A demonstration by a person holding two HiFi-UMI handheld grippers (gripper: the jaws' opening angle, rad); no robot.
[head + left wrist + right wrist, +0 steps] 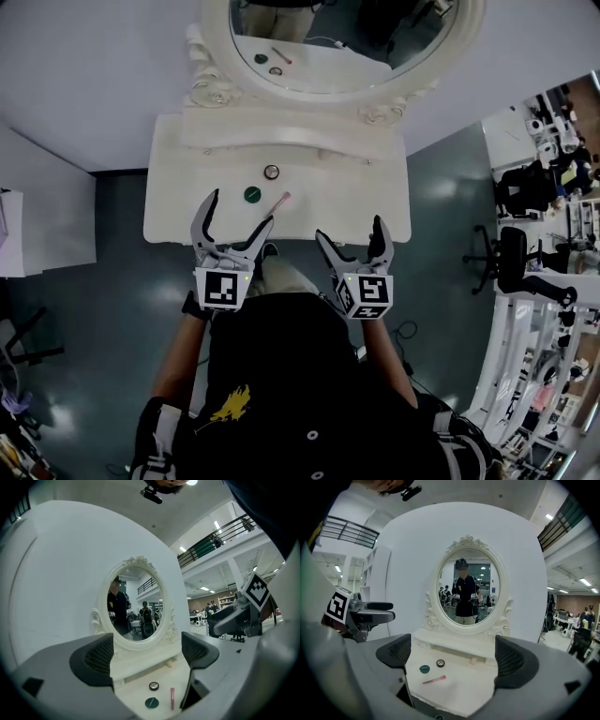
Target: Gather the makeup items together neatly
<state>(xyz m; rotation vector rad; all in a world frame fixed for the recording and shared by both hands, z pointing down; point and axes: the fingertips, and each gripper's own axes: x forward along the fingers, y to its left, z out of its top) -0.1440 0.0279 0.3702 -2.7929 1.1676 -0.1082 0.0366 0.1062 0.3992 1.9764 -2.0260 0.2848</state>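
Observation:
Three makeup items lie on the white vanity table (pixel 347 202): a round green compact (pixel 252 195), a small dark round pot (pixel 272 172) behind it, and a pink tube (pixel 278 203) to its right. My left gripper (pixel 238 208) hovers open over the table's front edge, just short of the compact (pixel 151 702), pot (pixel 153 686) and tube (pixel 172 698). My right gripper (pixel 350 234) is open too, held at the front edge, right of the items. From there the compact (pixel 424 669), pot (pixel 440 663) and tube (pixel 434 679) lie ahead and to the left.
An ornate oval mirror (pixel 347 42) stands at the back of the table against a white wall and reflects the items. A raised shelf ledge (pixel 291 127) runs under it. Office chairs (pixel 516 253) and shelving stand to the right.

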